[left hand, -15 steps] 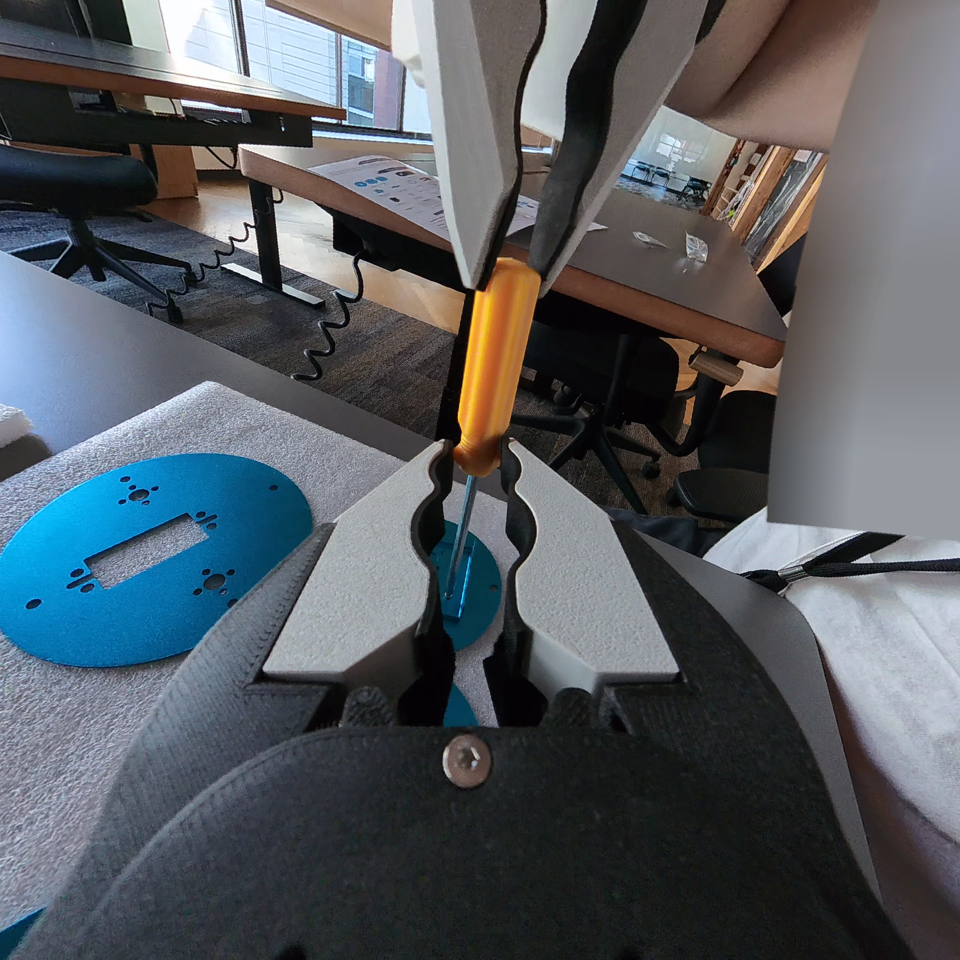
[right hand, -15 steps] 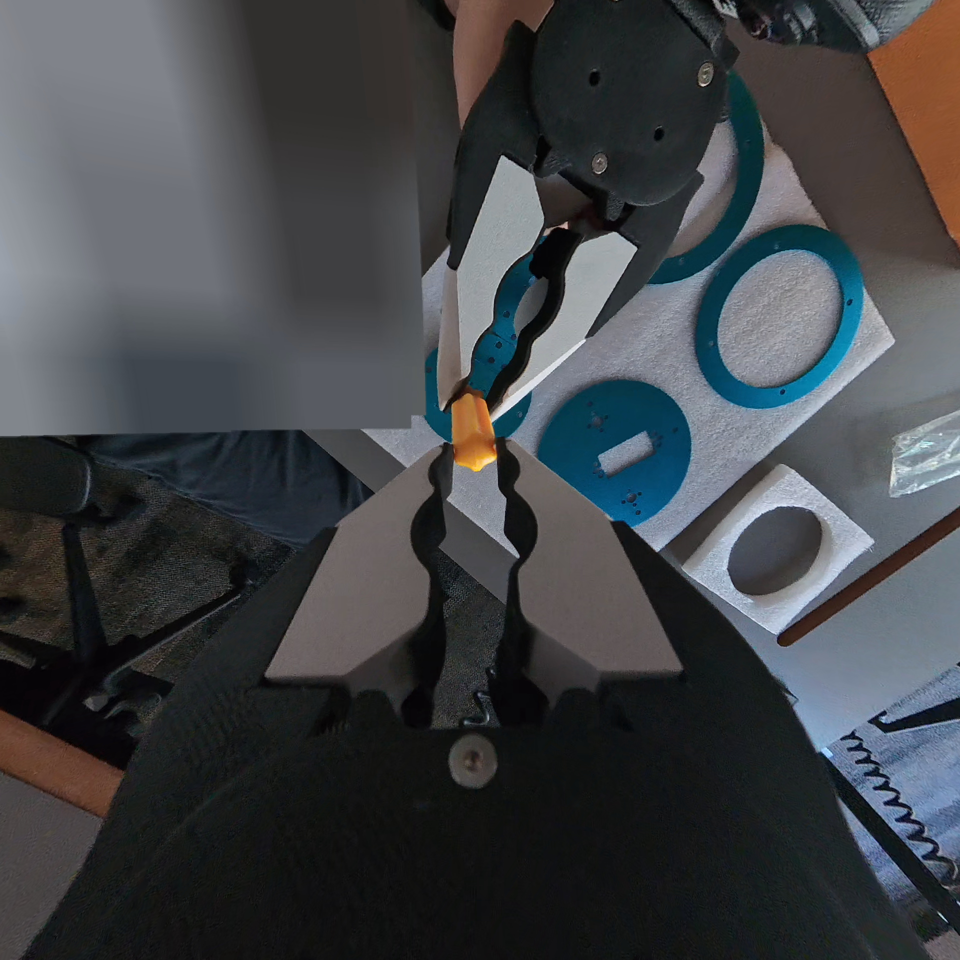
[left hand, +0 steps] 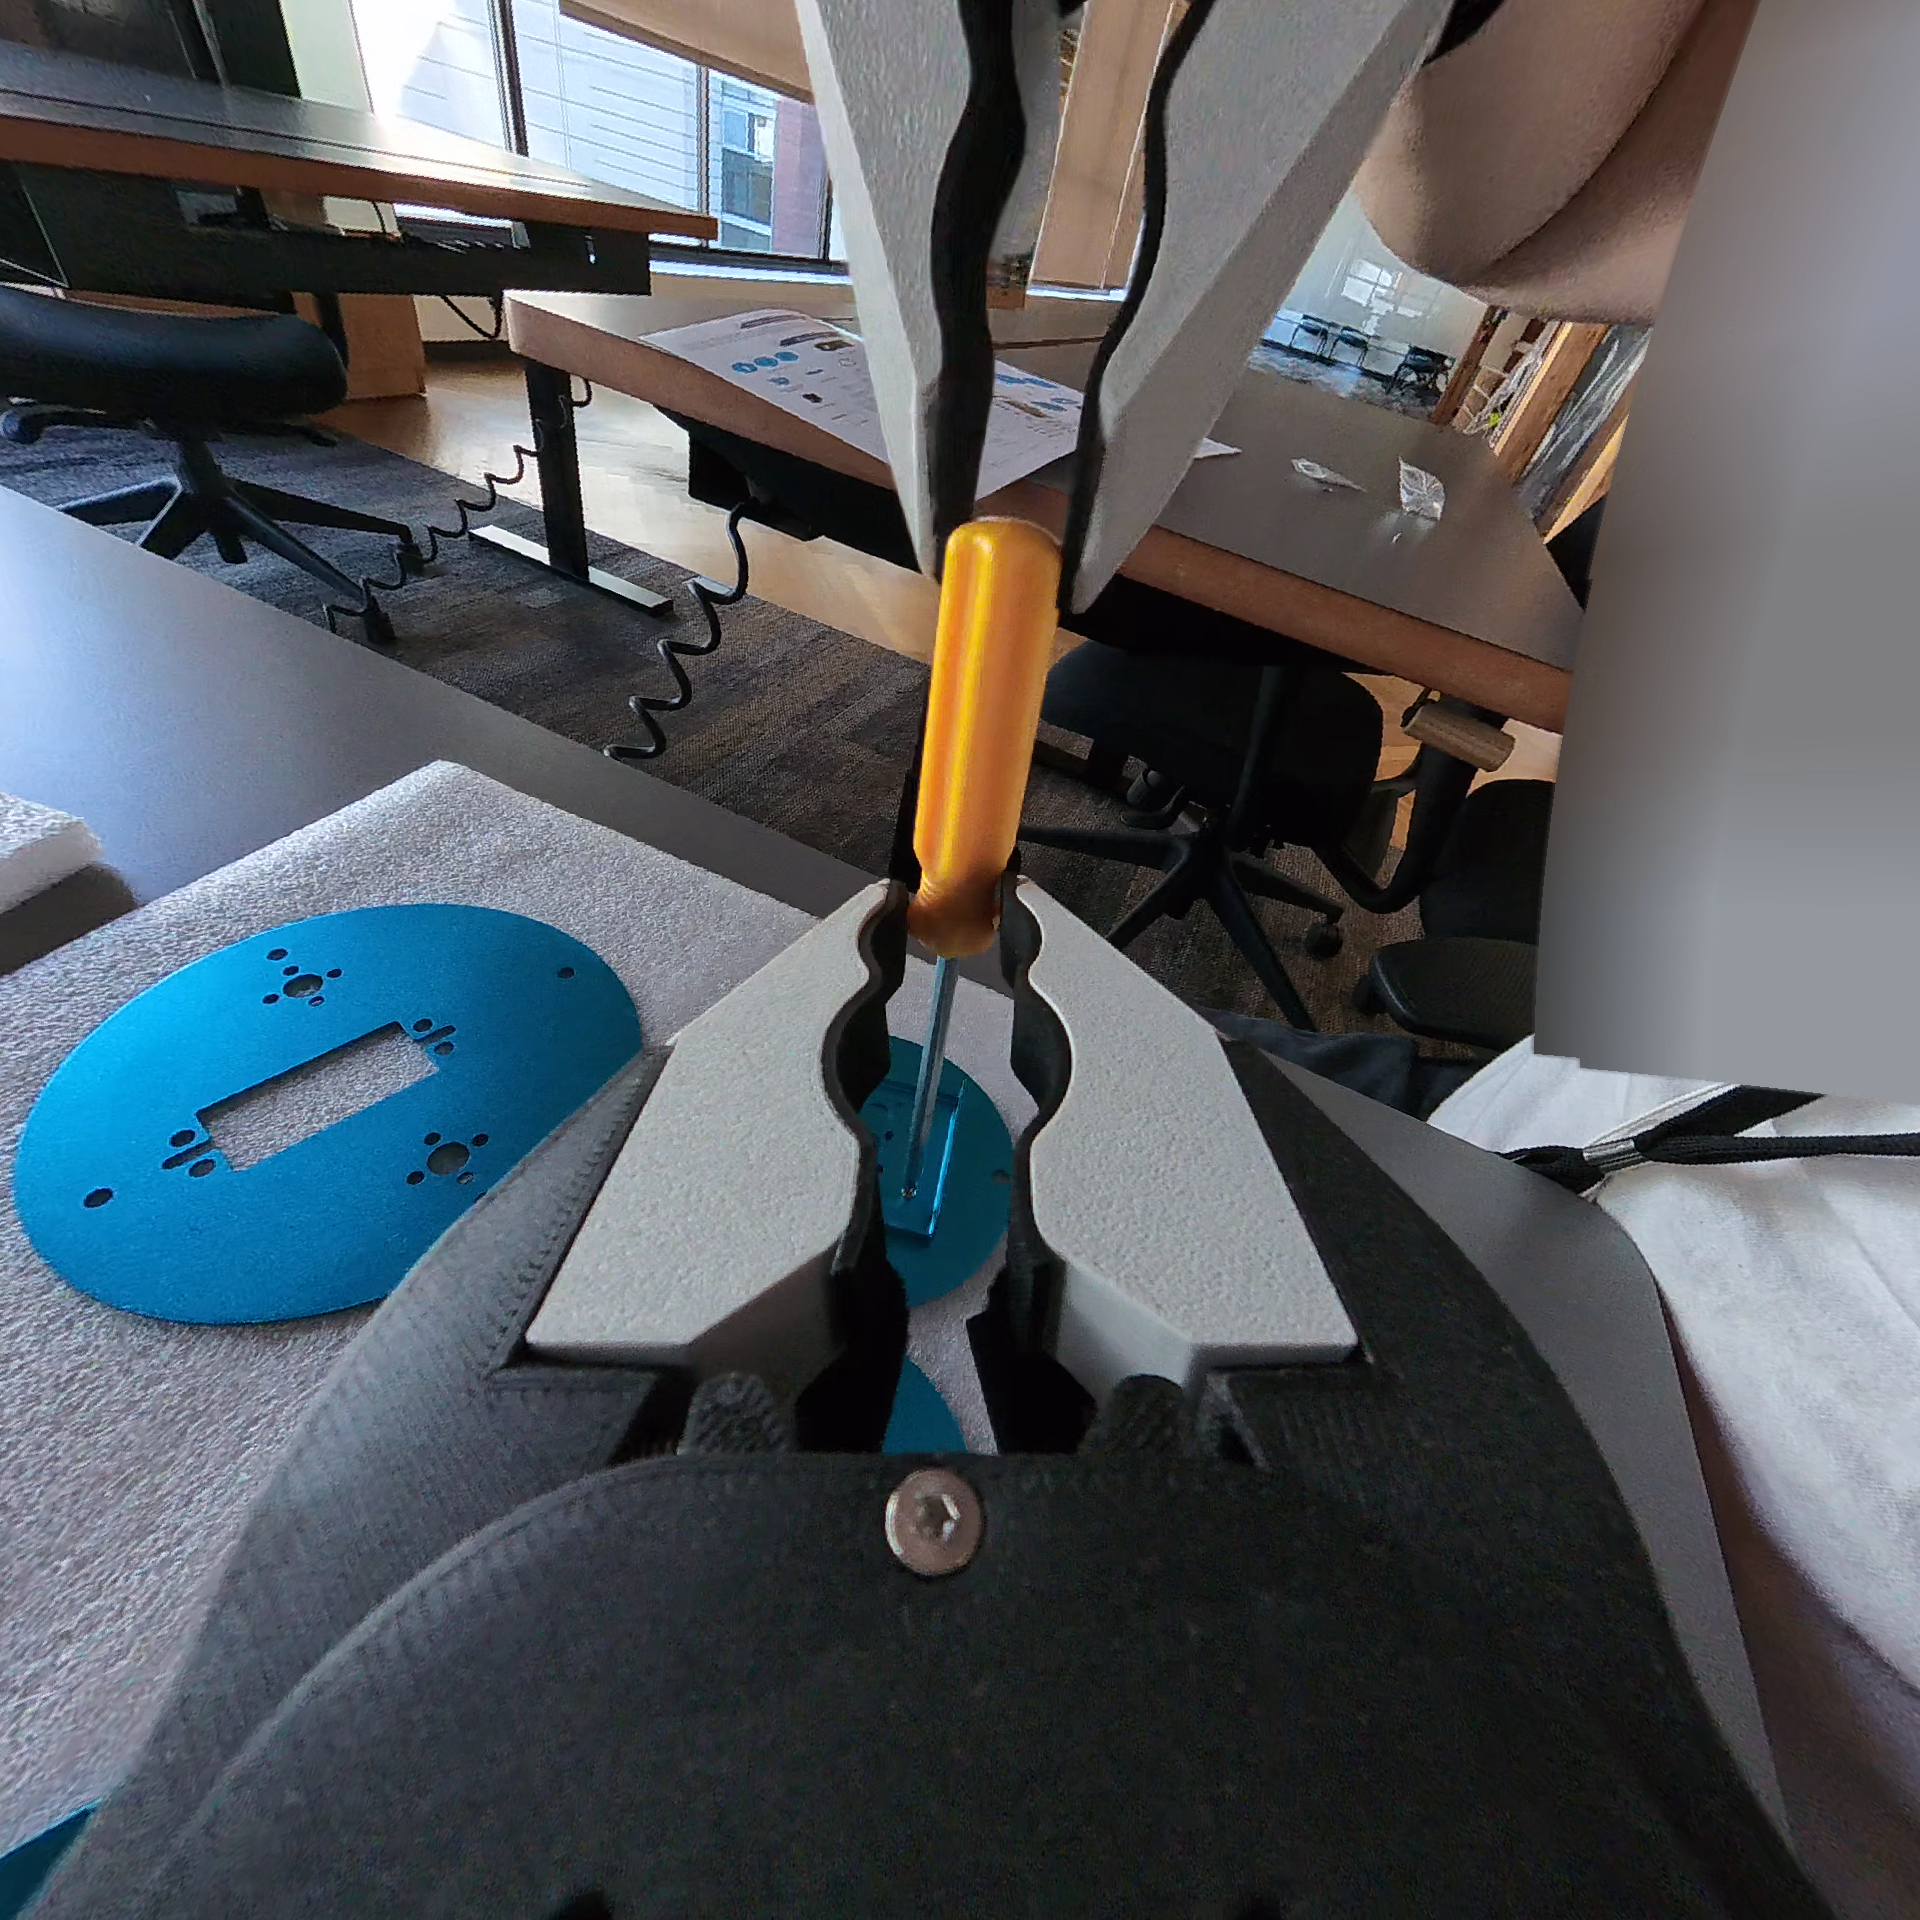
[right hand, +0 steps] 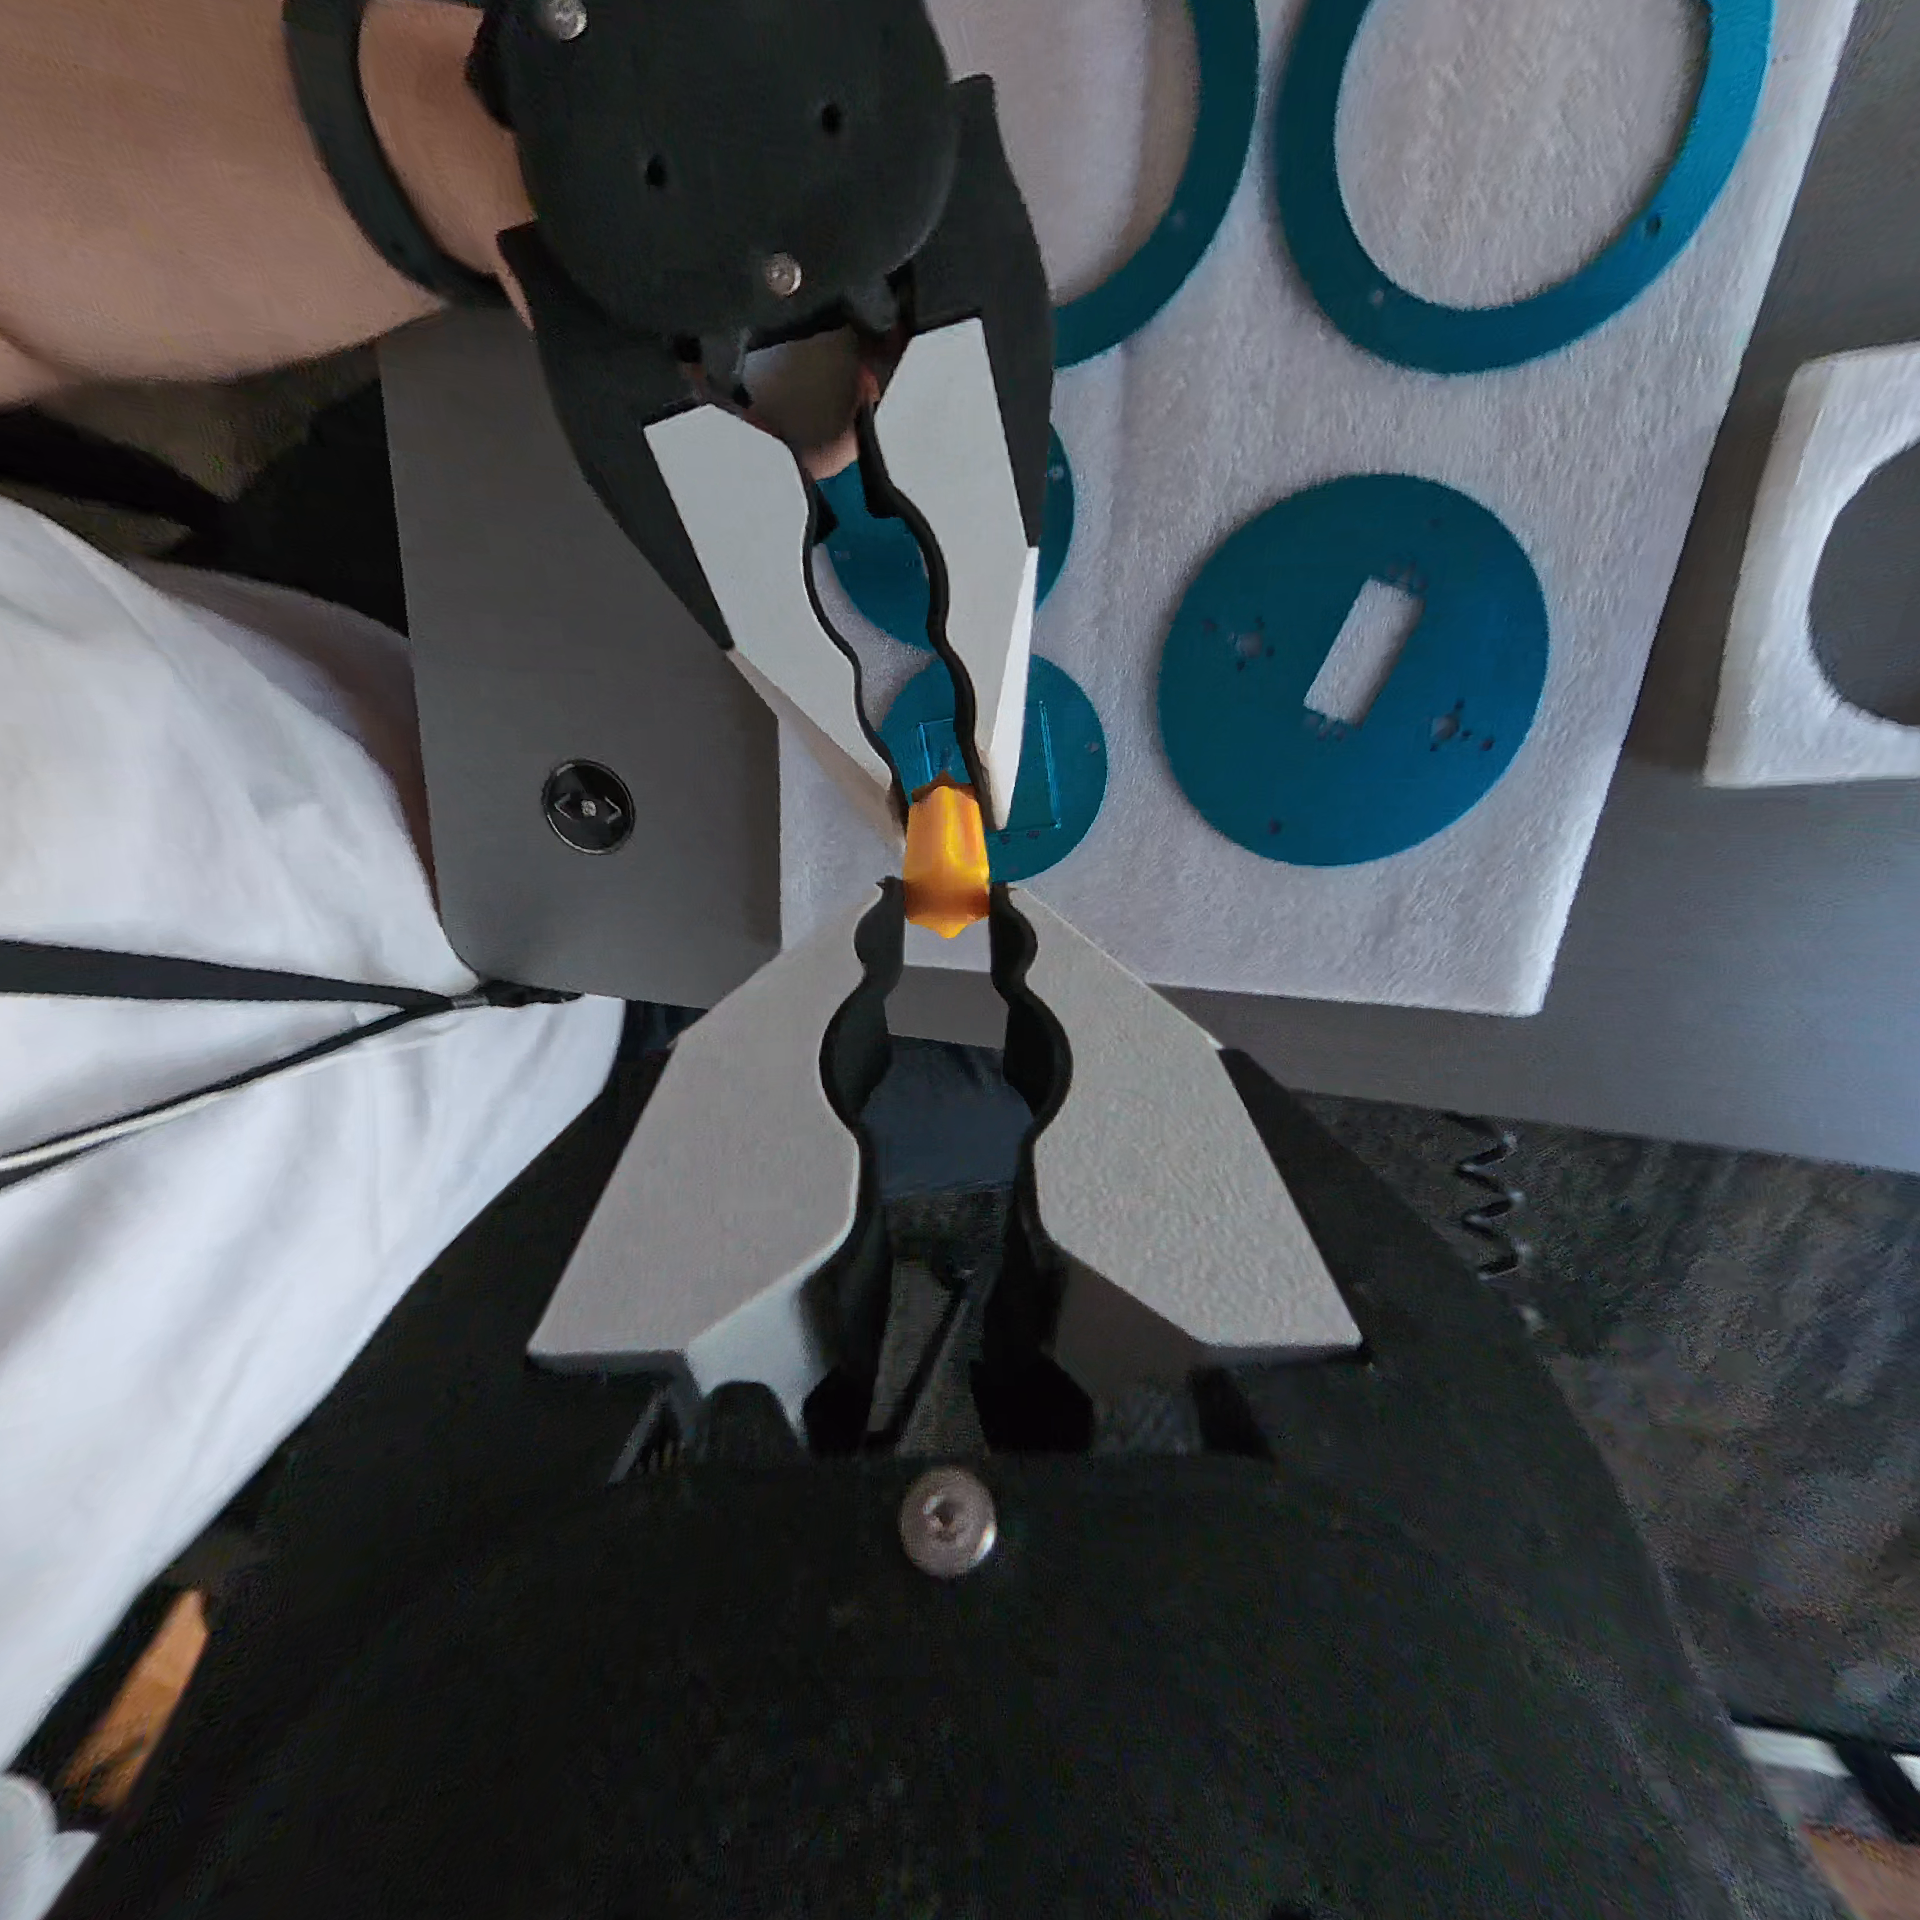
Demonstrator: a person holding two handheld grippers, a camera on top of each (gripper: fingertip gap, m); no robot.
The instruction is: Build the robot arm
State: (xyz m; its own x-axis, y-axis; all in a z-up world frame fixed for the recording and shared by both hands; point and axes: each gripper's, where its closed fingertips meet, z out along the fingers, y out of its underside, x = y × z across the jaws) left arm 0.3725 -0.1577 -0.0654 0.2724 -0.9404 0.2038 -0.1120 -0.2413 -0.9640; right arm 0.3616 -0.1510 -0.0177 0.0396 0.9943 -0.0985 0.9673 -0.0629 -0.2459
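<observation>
An orange-handled screwdriver [left hand: 982, 707] stands upright with its tip on a small blue bracket [left hand: 930, 1184] lying on a small blue disc [left hand: 966, 1174]. My left gripper [left hand: 956, 899] is shut on the lower end of the handle. My right gripper [left hand: 1003, 582] comes down from above and is shut on the handle's top. In the right wrist view, looking down, the right gripper [right hand: 940, 899] pinches the handle [right hand: 940, 862]. The left gripper [right hand: 945, 800] meets it from the far side, over the small disc [right hand: 1060, 769].
A white foam pad [right hand: 1299, 914] on a grey desk [left hand: 208, 675] carries a larger blue disc with a rectangular hole [right hand: 1351, 665] and two blue rings [right hand: 1527, 177]. A foam square with a round hole [right hand: 1787, 582] lies to the right. A person's white shirt [right hand: 208, 935] is close on the left. About 5 cm separates my left fingertips from my right.
The right gripper has turned about the screwdriver's axis, so its view of the pad has rotated. The left gripper and the screwdriver tip stay in place.
</observation>
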